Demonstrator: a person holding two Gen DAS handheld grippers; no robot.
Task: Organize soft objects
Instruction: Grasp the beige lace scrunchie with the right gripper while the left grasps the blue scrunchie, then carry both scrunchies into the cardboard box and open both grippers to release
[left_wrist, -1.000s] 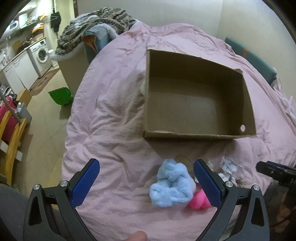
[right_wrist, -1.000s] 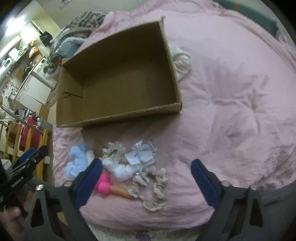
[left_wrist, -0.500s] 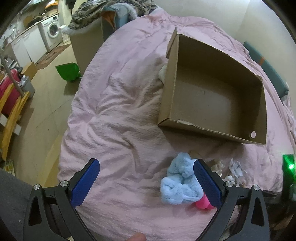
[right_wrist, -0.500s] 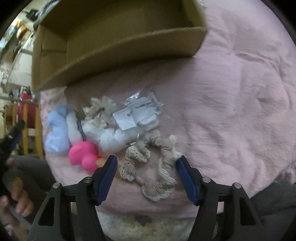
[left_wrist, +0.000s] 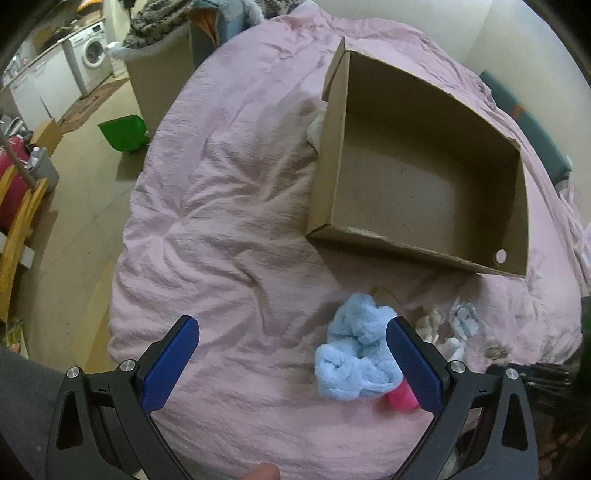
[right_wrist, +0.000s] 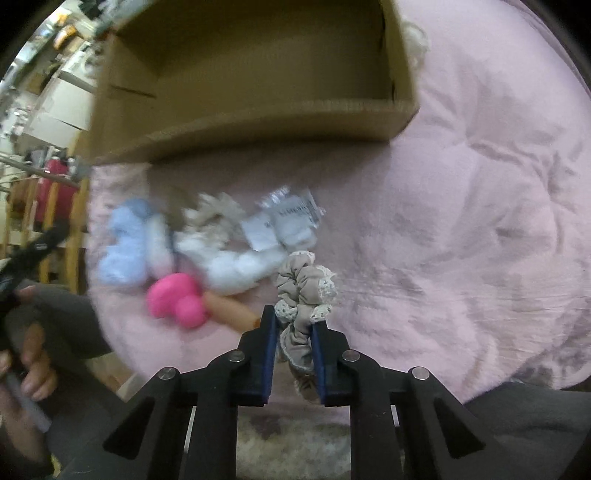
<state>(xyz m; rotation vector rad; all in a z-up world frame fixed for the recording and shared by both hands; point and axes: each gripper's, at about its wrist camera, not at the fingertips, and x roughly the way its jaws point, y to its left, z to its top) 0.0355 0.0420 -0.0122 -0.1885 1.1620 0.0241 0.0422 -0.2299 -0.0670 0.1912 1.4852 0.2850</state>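
Observation:
An open cardboard box (left_wrist: 413, 181) (right_wrist: 258, 74) lies on the pink bedspread (left_wrist: 229, 221). In front of it sits a pile of soft things: a fluffy light-blue scrunchie (left_wrist: 354, 358) (right_wrist: 123, 243), a pink toy (left_wrist: 400, 398) (right_wrist: 175, 301), a white fluffy piece (right_wrist: 236, 266) and a plastic packet (right_wrist: 291, 221). My right gripper (right_wrist: 293, 321) is closing, its blue pads pressing a beige lace-trimmed scrunchie (right_wrist: 306, 291). My left gripper (left_wrist: 291, 332) stands open over the bedspread, its right finger beside the blue scrunchie.
Left of the bed are a green tub (left_wrist: 123, 133), a washing machine (left_wrist: 94, 51), a yellow chair (left_wrist: 18, 221) and a clothes-heaped bin (left_wrist: 162, 59). A white cloth (left_wrist: 316, 129) pokes out beside the box. A hand (right_wrist: 26, 350) grips the left tool.
My right gripper dropped toward the pile and its jaws went from wide to pinched on the beige scrunchie. The left gripper shifted and turned a little, staying open.

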